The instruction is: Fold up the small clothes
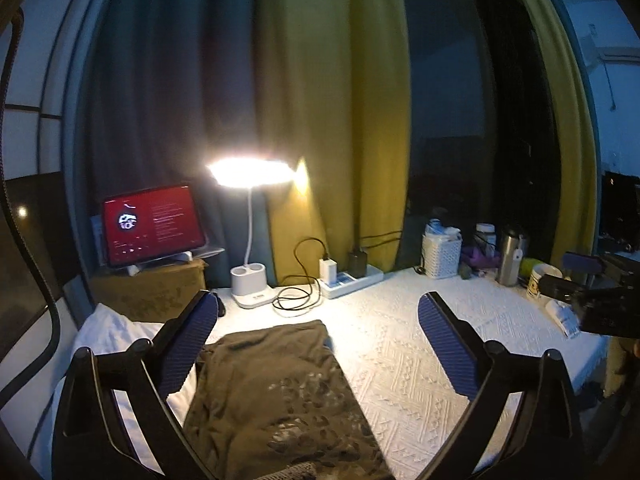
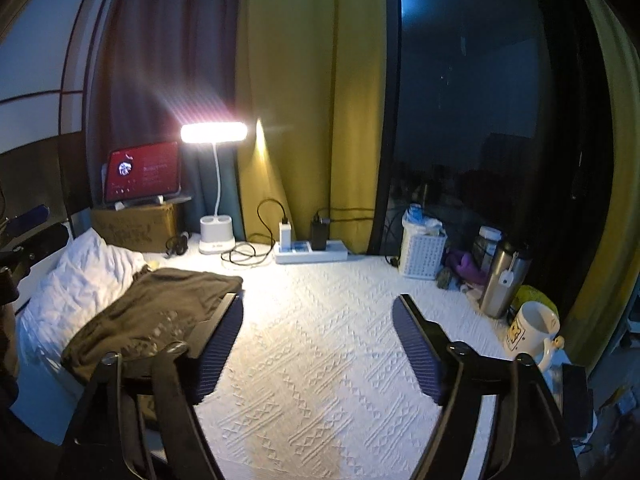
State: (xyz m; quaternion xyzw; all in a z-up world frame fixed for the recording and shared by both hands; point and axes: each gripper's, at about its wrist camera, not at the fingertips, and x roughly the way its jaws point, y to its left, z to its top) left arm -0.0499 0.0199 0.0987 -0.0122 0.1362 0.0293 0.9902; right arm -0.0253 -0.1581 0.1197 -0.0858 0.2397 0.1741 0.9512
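One folded olive garment (image 1: 280, 392) lies on the white-covered worktop (image 1: 420, 360) in front of the one lit lamp (image 1: 250, 288), while both claws, left (image 1: 316, 340) and right (image 2: 318, 344), stand released, grasping nothing.

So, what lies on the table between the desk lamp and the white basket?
In the right wrist view, between the desk lamp and the white basket lie a coiled black cable and a white power strip holding two chargers.

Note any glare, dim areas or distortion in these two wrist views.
Left wrist view: the lit white desk lamp blows out to a featureless glare, and the curtains bow with fisheye distortion. Right wrist view: the lamp throws streaked flare upward, while the dark olive folded garment sits dim, its print hard to read.
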